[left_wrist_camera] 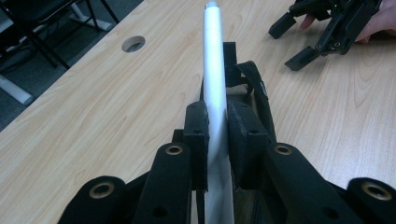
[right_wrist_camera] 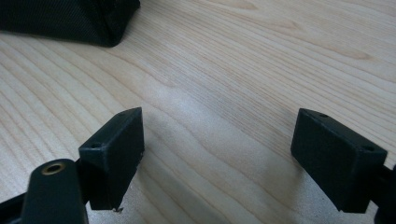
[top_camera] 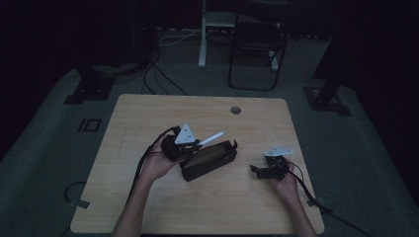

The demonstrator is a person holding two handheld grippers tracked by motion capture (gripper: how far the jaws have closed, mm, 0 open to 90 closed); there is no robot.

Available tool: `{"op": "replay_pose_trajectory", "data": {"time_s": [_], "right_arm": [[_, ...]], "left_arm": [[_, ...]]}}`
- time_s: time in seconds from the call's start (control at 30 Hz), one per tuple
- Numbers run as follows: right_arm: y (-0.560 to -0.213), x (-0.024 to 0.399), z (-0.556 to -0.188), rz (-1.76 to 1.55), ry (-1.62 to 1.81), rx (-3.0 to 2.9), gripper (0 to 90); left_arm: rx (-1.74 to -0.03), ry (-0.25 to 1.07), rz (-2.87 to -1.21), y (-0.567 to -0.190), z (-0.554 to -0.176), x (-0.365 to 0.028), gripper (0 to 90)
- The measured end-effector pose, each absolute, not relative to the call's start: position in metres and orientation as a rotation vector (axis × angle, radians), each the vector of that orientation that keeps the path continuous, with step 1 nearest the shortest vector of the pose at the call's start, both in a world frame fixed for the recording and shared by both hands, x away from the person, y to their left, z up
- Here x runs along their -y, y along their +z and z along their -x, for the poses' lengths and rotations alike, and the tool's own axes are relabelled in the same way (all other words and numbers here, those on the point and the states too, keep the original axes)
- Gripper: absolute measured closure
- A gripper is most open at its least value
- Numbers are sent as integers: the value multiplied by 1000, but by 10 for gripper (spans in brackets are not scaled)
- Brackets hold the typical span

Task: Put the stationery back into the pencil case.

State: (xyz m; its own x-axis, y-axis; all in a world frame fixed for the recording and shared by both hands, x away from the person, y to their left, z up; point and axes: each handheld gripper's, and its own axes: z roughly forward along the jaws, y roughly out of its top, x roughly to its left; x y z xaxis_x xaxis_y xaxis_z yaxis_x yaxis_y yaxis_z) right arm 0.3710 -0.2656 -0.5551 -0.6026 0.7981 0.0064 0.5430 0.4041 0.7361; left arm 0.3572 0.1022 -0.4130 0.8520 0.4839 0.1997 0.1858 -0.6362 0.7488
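1. one table, light wood, with one round hole near its far edge.
2. one black case lies near the middle of the table, its top open toward the camera in the high view; the inside looks brownish, though the dim light makes that hard to be sure of.
3. one pen: a slim, pale silver-white rod with a rounded far tip. in the high view it sticks out up and to the right, above the case's open top.
4. two tongs, one in each hand.
5. the left tongs are closed tight on the pen, both pads pressed against its sides partway along the barrel. they sit at the case's left end, with the case's strap and rim right under the pen.
6. the right tongs stand wide apart with nothing between them, just bare table. a corner of the case shows at the top left of the right gripper view.
7. the right tongs rest on the table well to the right of the case, held by the right hand.
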Motion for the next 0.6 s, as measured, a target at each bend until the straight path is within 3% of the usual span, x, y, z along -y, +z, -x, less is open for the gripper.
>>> {"op": "replay_pose_trajectory", "data": {"time_s": [0.6], "right_arm": [[-555, 266, -371, -1158, 1023, -2319, 174]], "left_arm": [[-499, 516, -2266, -421, -362, -90, 788]]}}
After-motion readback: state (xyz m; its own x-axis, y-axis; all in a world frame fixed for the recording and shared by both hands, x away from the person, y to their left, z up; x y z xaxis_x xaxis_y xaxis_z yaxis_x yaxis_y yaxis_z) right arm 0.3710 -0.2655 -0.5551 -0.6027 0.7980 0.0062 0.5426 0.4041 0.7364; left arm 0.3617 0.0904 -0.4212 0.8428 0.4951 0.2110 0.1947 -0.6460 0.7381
